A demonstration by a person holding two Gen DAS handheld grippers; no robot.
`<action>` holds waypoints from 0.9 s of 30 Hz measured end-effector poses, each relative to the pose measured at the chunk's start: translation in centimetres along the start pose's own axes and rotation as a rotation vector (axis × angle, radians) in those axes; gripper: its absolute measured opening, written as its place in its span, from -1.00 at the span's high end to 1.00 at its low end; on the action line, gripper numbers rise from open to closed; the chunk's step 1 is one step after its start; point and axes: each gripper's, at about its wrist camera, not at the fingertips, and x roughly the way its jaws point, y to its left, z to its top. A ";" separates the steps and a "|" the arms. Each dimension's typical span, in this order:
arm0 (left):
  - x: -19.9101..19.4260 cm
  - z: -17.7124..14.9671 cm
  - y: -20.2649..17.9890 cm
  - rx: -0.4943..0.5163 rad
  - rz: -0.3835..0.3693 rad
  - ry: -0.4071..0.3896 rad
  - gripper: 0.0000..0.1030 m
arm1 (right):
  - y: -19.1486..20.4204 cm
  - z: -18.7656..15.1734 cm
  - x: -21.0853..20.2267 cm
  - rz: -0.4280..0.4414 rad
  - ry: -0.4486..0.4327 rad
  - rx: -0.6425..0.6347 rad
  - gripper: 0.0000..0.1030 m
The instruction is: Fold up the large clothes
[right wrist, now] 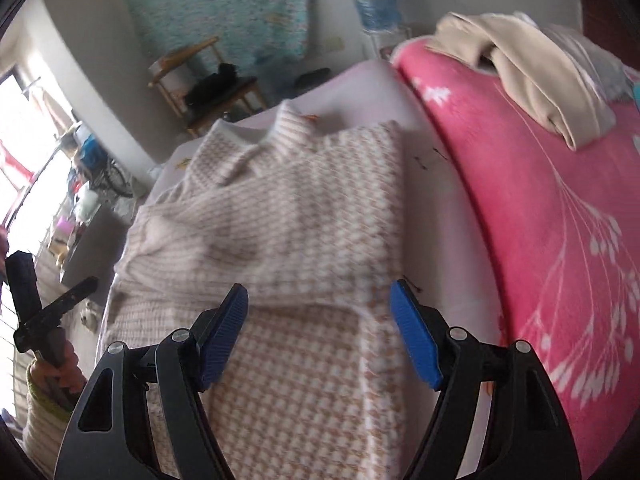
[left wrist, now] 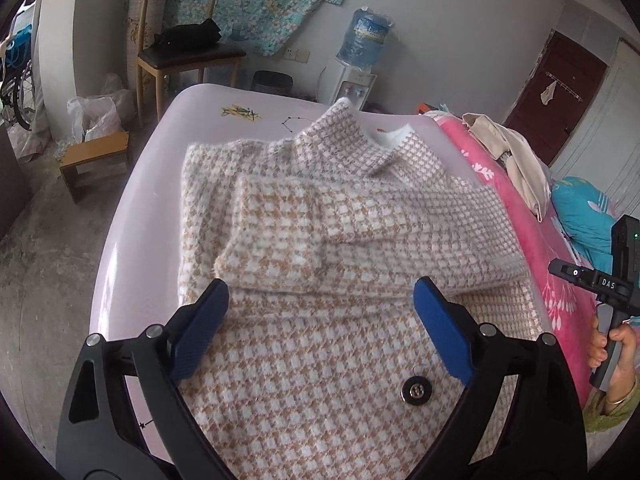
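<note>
A beige-and-white houndstooth coat [left wrist: 320, 240] lies flat on the pale lilac bed sheet [left wrist: 132, 240], collar at the far end, both sleeves folded across its chest. A metal snap button [left wrist: 416, 389] shows near its lower front. My left gripper [left wrist: 322, 294] is open and empty, just above the coat below the folded sleeve. My right gripper [right wrist: 318, 298] is open and empty over the same coat [right wrist: 280, 220] near its right edge. The right gripper's body also shows at the right edge of the left wrist view [left wrist: 608, 276].
A pink flowered blanket [right wrist: 540, 220] with a cream garment [right wrist: 532, 68] on it lies right of the coat. A wooden chair [left wrist: 180, 44], a small stool [left wrist: 96, 160], plastic bags and a water dispenser [left wrist: 360, 48] stand beyond the bed's far end.
</note>
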 end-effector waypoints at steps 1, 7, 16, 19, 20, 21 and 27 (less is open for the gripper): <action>0.2 0.4 -0.3 0.004 0.002 -0.005 -0.64 | -0.3 0.2 0.0 0.002 -0.007 0.007 -0.39; 1.1 3.6 -2.5 0.025 0.004 -0.042 -0.53 | 0.9 2.4 1.1 0.059 -0.018 -0.017 0.08; 5.3 5.0 -3.1 0.033 0.163 0.039 0.00 | 4.2 5.6 7.5 0.166 0.088 -0.073 0.42; 5.2 3.7 -1.7 0.016 0.171 0.074 0.09 | 3.7 4.2 9.1 0.190 0.151 -0.057 0.45; 5.0 3.2 -1.2 0.015 0.177 0.082 0.11 | 3.4 3.4 9.3 0.191 0.170 -0.057 0.45; 4.8 2.7 -0.6 0.012 0.184 0.090 0.11 | 3.2 2.6 9.3 0.189 0.177 -0.064 0.46; 2.2 0.8 2.1 -0.036 0.141 0.093 0.12 | 2.4 0.3 6.9 0.180 0.219 -0.130 0.46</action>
